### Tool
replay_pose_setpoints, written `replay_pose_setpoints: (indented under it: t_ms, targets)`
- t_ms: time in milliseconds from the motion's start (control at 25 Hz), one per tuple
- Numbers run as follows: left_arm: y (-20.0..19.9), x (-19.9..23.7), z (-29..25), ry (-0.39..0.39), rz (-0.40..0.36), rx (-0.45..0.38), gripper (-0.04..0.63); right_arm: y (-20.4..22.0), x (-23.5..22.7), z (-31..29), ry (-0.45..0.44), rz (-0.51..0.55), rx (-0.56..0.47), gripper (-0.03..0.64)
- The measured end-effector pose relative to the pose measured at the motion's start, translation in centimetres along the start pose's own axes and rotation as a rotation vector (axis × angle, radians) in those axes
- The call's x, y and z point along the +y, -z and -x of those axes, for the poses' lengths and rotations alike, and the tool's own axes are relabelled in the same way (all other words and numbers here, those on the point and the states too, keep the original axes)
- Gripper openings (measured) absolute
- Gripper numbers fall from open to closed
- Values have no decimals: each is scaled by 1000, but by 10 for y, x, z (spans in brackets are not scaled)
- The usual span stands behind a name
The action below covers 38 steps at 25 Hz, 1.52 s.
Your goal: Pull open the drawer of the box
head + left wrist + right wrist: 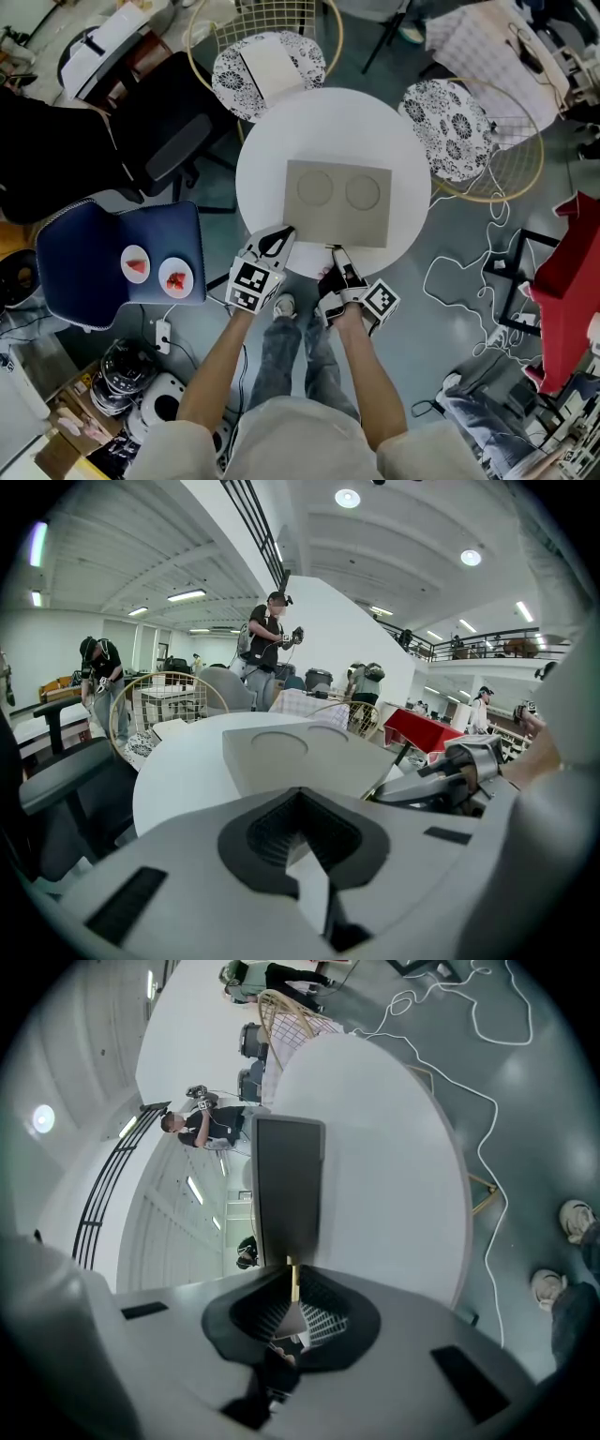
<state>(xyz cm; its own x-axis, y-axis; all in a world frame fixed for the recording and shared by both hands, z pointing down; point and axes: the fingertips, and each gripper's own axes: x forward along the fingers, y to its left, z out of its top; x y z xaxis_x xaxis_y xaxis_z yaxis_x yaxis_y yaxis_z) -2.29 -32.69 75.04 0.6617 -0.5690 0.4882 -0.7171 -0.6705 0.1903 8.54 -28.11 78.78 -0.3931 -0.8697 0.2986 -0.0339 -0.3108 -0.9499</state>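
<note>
A flat grey-beige box [337, 202] with two round recesses on top lies on the round white table [272, 150]. Its dark front face [286, 1190] fills the middle of the right gripper view. A thin yellowish pull tab [293, 1279] sticks out from that face, and my right gripper [336, 253] is shut on it at the box's near edge. My left gripper [281, 236] rests at the table's front edge, just left of the box's near corner, shut with nothing in it. In the left gripper view the box [300, 757] lies ahead and the right gripper [459, 771] shows at the right.
A blue seat [122, 262] with two plates of red food stands left of me. A black office chair [169, 141] and two wire chairs with patterned cushions [267, 70] [450, 127] ring the table. White cables [459, 272] trail over the floor at the right. People [267, 639] stand beyond the table.
</note>
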Motion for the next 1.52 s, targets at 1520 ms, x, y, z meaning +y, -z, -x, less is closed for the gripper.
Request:
replay_pose_setpoints:
  t_ms: [1520]
  targets:
    - [-2, 3, 0, 13, 37, 29, 12, 57, -39, 94, 7, -68, -9, 37]
